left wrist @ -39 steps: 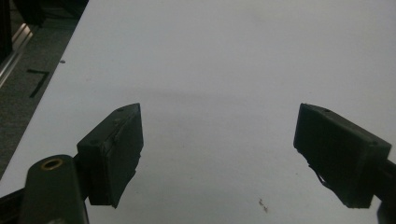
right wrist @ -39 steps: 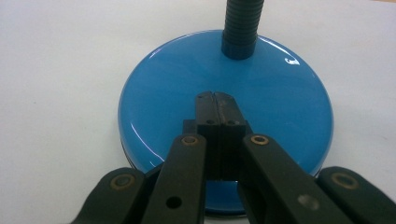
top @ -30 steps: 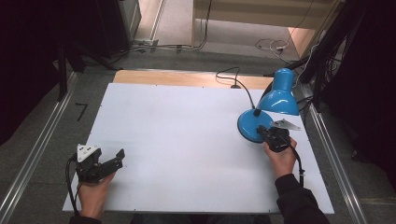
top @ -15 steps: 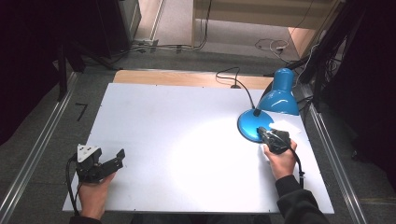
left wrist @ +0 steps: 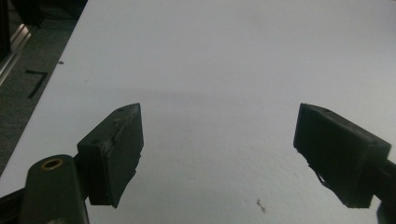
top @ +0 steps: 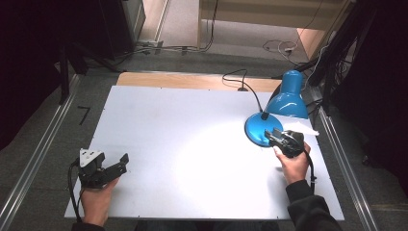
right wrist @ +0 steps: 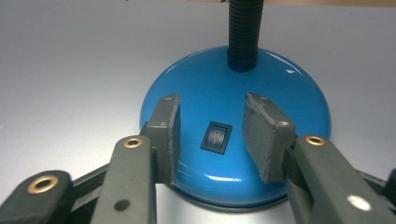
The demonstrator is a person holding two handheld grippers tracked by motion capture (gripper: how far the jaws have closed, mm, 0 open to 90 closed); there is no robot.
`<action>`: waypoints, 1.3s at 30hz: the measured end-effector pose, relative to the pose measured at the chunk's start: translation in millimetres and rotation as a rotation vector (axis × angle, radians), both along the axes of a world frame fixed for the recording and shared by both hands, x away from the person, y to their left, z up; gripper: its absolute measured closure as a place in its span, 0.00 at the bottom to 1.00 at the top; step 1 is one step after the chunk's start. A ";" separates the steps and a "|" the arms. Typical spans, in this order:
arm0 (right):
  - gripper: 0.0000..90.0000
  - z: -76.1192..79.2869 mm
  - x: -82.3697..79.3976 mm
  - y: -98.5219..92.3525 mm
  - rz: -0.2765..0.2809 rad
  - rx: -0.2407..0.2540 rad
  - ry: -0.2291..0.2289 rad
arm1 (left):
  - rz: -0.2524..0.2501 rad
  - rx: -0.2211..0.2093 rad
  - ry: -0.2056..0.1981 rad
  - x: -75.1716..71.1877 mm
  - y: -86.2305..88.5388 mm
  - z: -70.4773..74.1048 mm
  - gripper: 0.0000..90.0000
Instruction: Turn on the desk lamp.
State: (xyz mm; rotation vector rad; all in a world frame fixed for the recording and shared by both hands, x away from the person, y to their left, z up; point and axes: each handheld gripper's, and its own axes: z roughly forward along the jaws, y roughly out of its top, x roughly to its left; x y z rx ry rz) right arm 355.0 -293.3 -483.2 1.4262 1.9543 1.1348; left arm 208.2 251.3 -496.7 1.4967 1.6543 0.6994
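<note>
lamp base (right wrist: 238, 154): blue dome just ahead of my right gripper (right wrist: 212, 140), near the table's right edge in the high view.
switch (right wrist: 216, 136): black rocker on the base, framed between my two pads; nothing is pressing it.
right gripper state: jaws have just been opening, now half apart and holding nothing; the pads hang over the near slope of the dome.
lamp head (top: 288, 98): blue shade on a black neck, bent over beyond the base.
left gripper (left wrist: 219, 154): jaws wide, nothing between them, above bare white table (left wrist: 224, 60) near the front left corner.
open room: a broad bare white sheet lies between my hands, with a lit pool mid-table.
view difference: the right gripper view gives the switch; the high view gives the shade, cord and table edges.
</note>
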 end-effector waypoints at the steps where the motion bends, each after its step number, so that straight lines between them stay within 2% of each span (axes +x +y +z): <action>1: 0.53 0.4 -0.2 -0.2 0.001 0.001 0.000 | 0.000 0.000 -0.001 0.1 0.1 0.0 0.18; 5: 0.37 1.5 -1.1 -0.8 -0.001 0.010 0.002 | -0.002 0.000 0.001 0.3 0.0 -0.1 0.18; 12: 0.24 2.7 -3.2 -1.8 0.007 0.006 0.012 | -0.002 0.000 0.001 0.1 0.1 -0.2 0.18; 14: 0.21 2.5 -3.5 -1.6 0.002 -0.008 0.009 | -0.002 0.000 0.001 0.0 0.0 0.0 0.18; 20: 0.17 2.4 -5.5 -1.5 0.006 -0.013 0.018 | -0.001 -0.001 -0.001 -0.4 0.2 0.1 0.18; 39: 0.17 5.3 -15.8 -11.8 0.000 -0.017 0.017 | -0.001 -0.003 -0.005 -1.0 0.9 0.9 0.18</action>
